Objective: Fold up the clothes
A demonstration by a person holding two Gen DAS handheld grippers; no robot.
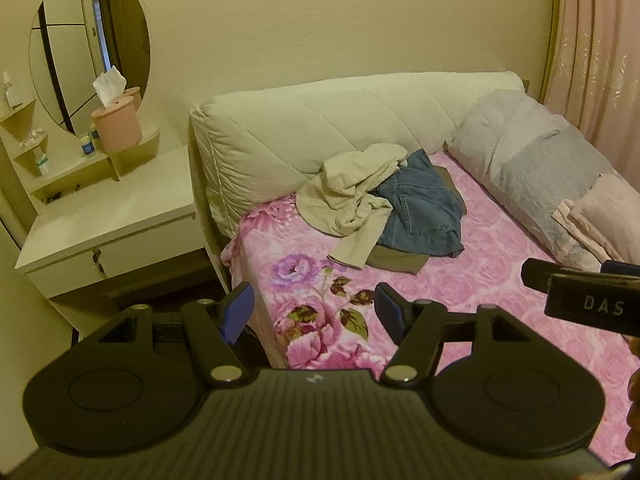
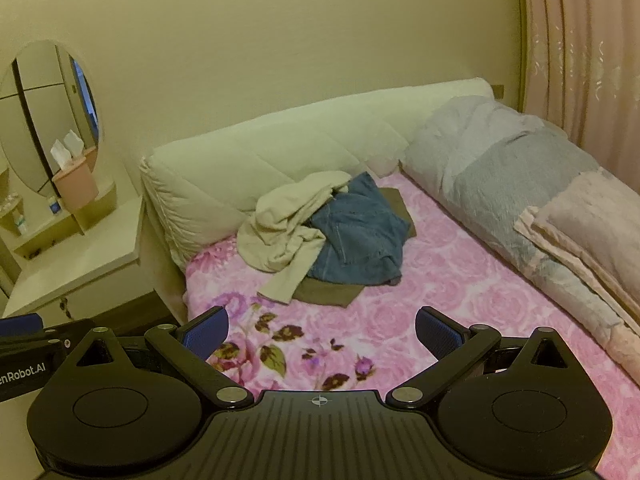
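Observation:
A heap of clothes lies on the pink floral bed cover (image 1: 472,292) (image 2: 440,280) near the headboard. On top is a crumpled cream garment (image 1: 352,196) (image 2: 284,228), beside it blue jeans (image 1: 424,208) (image 2: 360,232), and under both a folded olive piece (image 1: 396,266) (image 2: 328,294). My left gripper (image 1: 314,312) is open over the bed's near left corner, well short of the heap, with nothing between its blue pads. My right gripper (image 2: 322,332) is open too, empty, hovering over the cover in front of the heap.
A padded cream headboard (image 1: 304,136) (image 2: 280,148) backs the bed. A rolled grey duvet (image 1: 532,168) (image 2: 500,176) and folded pink bedding (image 1: 604,212) (image 2: 592,220) lie along the right side by the curtain (image 1: 592,48). At left stands a white dresser (image 1: 108,220) (image 2: 76,264) with an oval mirror (image 1: 90,48) and pink tissue tub (image 1: 117,128).

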